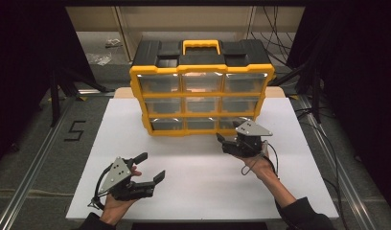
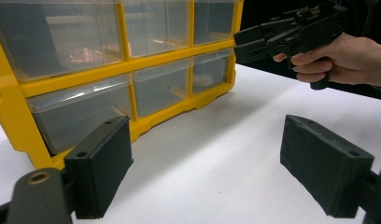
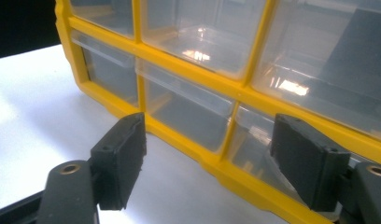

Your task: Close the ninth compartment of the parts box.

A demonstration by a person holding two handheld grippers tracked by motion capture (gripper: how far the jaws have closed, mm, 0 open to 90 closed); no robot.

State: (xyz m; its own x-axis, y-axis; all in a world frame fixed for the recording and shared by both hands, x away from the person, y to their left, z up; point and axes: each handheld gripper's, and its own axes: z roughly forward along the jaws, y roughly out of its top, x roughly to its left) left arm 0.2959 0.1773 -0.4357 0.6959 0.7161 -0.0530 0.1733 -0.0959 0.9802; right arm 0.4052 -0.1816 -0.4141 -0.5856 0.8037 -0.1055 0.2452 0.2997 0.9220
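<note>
A yellow-and-black organizer (image 1: 201, 91) with clear plastic drawers in three rows stands at the back of the white board (image 1: 198, 191). My right gripper (image 1: 222, 143) hovers just in front of its bottom row, near the right end, held in a hand. Its jaws stand open with nothing between them. In the right gripper view the right gripper (image 3: 207, 140) looks at the bottom-row drawers (image 3: 188, 105) and the yellow frame. My left gripper (image 1: 153, 166) rests low at the front left of the board, open and empty. The left gripper (image 2: 212, 168) faces the organizer (image 2: 128, 65) and the right gripper (image 2: 247, 44).
The organizer has a yellow carry handle (image 1: 201, 46) on its black top. A number 5 is marked on the floor (image 1: 74, 130) left of the board. Metal rails run along both sides, and cables (image 1: 327, 158) trail at the right. Dark curtains flank the scene.
</note>
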